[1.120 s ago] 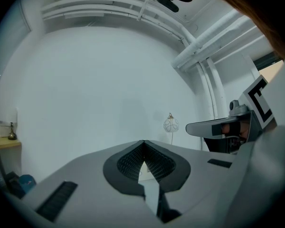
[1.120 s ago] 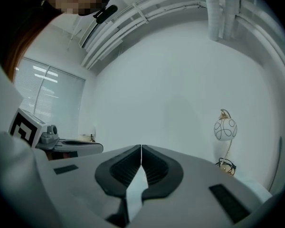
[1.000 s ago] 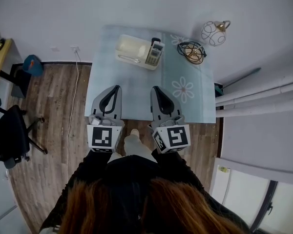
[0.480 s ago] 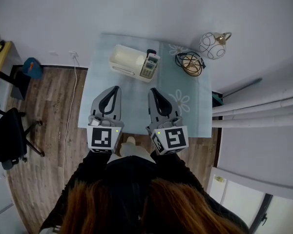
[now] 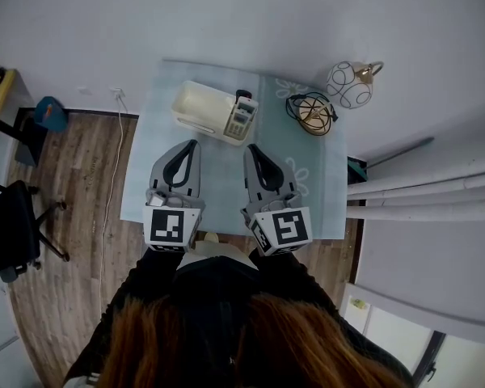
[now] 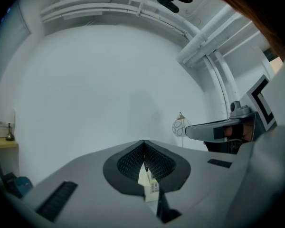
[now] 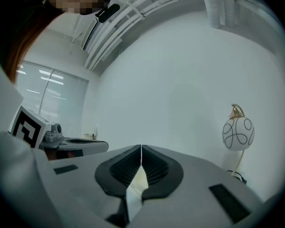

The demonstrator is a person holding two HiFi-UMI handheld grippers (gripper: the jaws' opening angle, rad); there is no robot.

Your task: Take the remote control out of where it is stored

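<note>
In the head view a grey-white remote control [image 5: 242, 118] stands in the right end of a cream storage box [image 5: 200, 106] at the back of a pale blue table [image 5: 303, 200]. My left gripper [image 5: 191, 145] and right gripper [image 5: 250, 149] are side by side over the table's near half, short of the box, both shut and empty. From the left gripper view the box and remote [image 6: 152, 187] show through the slot behind the shut left gripper [image 6: 143, 141]. The right gripper view shows the right gripper [image 7: 141, 146] with its tips meeting.
A wire basket [image 5: 311, 111] sits at the table's back right, with a round white lamp [image 5: 349, 83] behind it against the wall. White pipes [image 5: 420, 192] run to the right. An office chair [image 5: 12, 225] and a trailing cable [image 5: 113, 184] are on the wooden floor at left.
Both grippers have advanced together over the table towards the box and remote, which now lie closer in front of their tips. The jaws stay shut.
</note>
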